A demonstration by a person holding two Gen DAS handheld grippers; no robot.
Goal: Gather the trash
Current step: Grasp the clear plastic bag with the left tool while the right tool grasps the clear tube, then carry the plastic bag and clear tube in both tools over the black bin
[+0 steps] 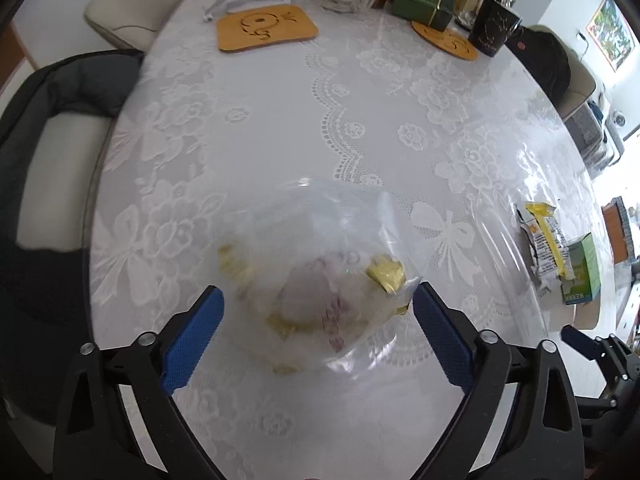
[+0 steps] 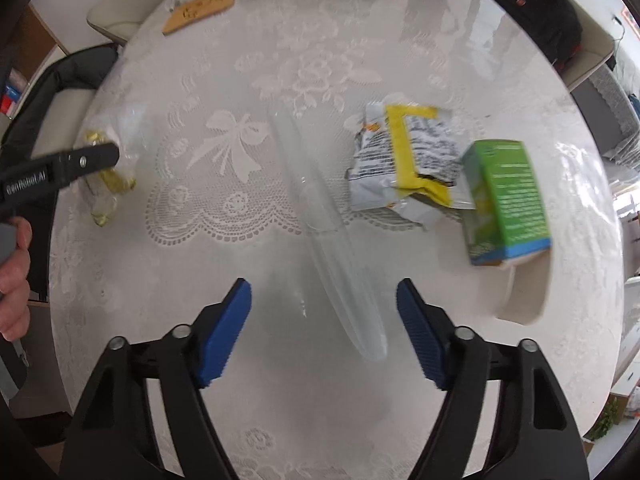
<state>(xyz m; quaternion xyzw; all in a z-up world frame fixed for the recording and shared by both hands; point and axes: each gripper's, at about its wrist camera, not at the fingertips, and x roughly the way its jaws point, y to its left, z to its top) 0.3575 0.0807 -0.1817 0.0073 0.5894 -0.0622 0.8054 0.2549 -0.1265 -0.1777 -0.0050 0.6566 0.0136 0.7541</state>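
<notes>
the left gripper, jaws spread wide, is being held around a clear plastic bag of yellow scraps on the lace-covered desk. the right gripper is being held open too (nothing gripped), facing a crumpled yellow-and-white wrapper and a green carton. the slippery film is likely to be pinched poorly, so the bag could be dropped.

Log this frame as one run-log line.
task: collect trash | left hand-held gripper: open, around clear plastic bag | right hand-held gripper: open, empty | snack wrapper, green carton: on table
</notes>
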